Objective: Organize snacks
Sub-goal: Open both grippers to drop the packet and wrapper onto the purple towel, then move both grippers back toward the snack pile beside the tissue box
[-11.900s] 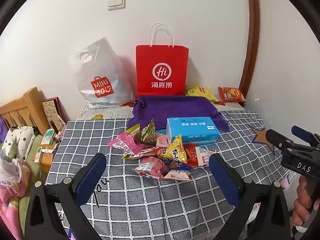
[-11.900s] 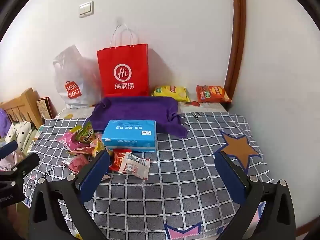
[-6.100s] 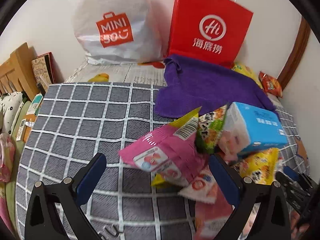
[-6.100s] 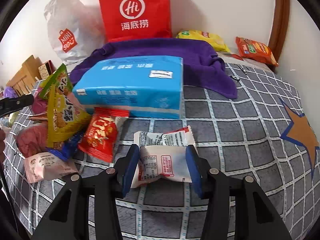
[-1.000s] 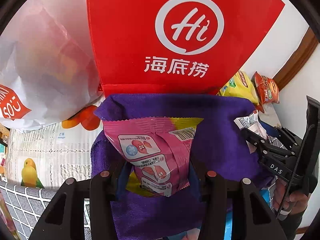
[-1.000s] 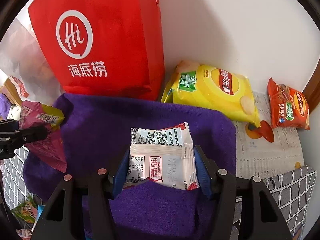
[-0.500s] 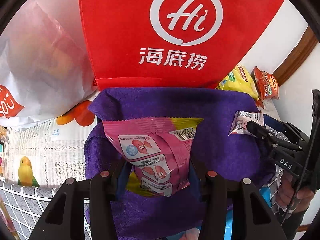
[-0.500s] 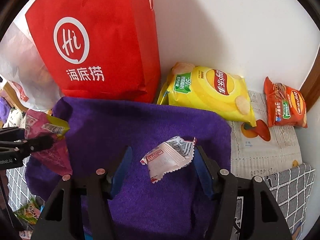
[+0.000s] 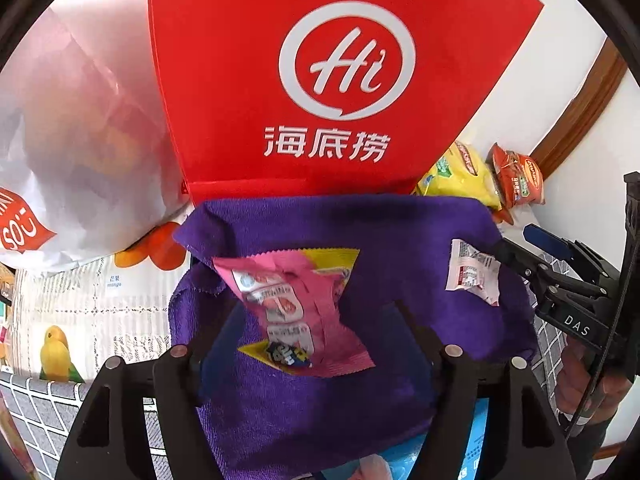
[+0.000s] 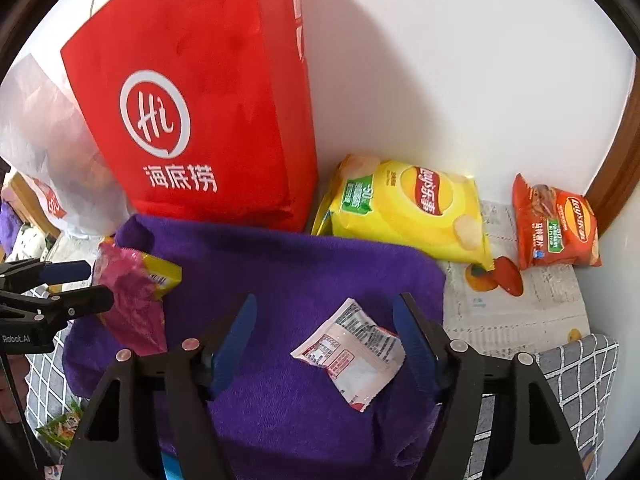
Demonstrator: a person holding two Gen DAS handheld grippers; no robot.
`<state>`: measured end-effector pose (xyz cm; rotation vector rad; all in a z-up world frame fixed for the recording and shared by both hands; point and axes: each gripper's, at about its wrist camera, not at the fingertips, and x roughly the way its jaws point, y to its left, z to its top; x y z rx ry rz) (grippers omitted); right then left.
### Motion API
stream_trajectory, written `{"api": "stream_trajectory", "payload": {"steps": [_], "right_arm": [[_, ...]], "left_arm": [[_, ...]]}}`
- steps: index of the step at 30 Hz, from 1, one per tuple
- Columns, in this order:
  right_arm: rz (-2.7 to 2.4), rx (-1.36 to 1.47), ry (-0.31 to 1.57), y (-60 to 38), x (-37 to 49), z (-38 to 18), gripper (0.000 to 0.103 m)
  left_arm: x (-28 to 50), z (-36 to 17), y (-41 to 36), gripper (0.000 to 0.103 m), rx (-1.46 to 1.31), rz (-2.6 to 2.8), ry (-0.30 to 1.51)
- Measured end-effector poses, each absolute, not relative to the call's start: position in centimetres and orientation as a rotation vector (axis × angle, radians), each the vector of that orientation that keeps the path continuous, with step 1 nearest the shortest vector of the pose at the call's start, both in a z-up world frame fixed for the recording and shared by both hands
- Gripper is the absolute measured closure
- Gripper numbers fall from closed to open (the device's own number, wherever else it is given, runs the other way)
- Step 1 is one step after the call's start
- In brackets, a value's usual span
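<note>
My left gripper [image 9: 310, 340] is matte black plastic, two angled arms each carrying a pair of round silver-pink screw heads near the base. My right gripper [image 10: 324, 344] is built the same, and its fingers [image 10: 234, 342] wear long blue ribbed pads. From the left camera I read white "DAS" lettering on the right tool's black body, with a thin black cable running beside it; from the right camera, "Robot.AI" on the left tool.

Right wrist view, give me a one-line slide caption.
Right tool open over a white snack packet lying on the purple towel, red paper bag behind.
</note>
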<state>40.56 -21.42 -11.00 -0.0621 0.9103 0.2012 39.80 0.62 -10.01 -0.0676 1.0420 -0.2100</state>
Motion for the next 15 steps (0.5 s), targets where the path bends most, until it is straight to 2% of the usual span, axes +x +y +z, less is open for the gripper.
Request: {"api": "stream_trajectory", "payload": {"steps": [8, 15], "right_arm": [[0.171, -0.066, 0.916, -21.6, 40.7, -10.3, 0.025], [0.150, -0.075, 0.868, -21.2, 39.8, -9.4, 0.024]], "left_arm": [[39.3, -9.4, 0.3, 0.031, -0.037, -0.208, 1.026], [38.6, -8.3, 0.5, 0.031, -0.030, -0.200, 0.977]]}}
